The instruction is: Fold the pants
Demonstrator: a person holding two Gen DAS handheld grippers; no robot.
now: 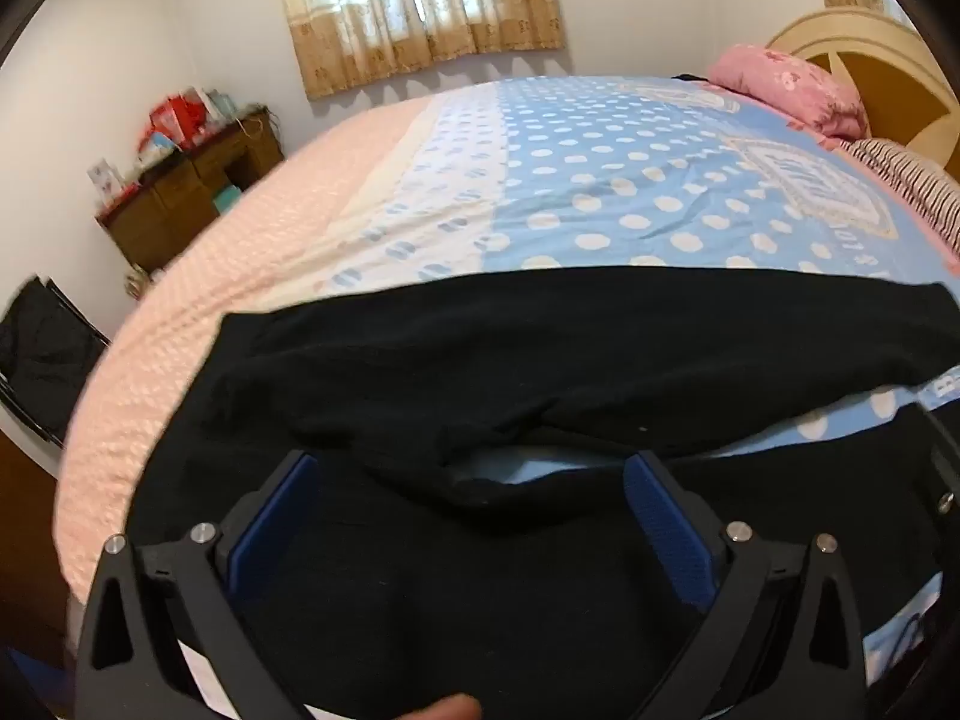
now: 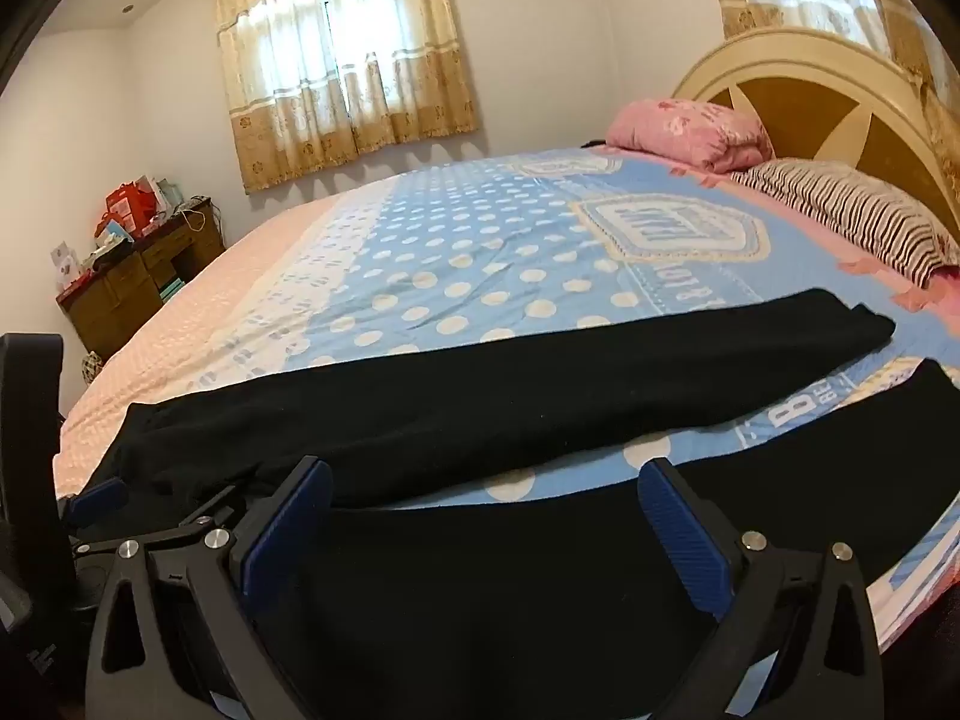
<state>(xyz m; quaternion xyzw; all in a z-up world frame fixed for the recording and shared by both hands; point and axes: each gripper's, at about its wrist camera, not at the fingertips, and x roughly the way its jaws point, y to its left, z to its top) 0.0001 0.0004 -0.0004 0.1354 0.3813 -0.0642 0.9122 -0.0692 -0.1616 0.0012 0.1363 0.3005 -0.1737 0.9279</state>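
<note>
Pants (image 1: 540,360) lie flat on bedspread (image 1: 600,192); left gripper (image 1: 474,480) and right gripper (image 2: 486,492) hover above black fabric, jaws spread wide, gripping nothing.

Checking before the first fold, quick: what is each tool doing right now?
Left tool: open, holding nothing, over the black pants.
Right tool: open, holding nothing.

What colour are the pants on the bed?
Black all over: the pants show best in the right wrist view.

Black pants (image 2: 492,378) spread across bed
</note>
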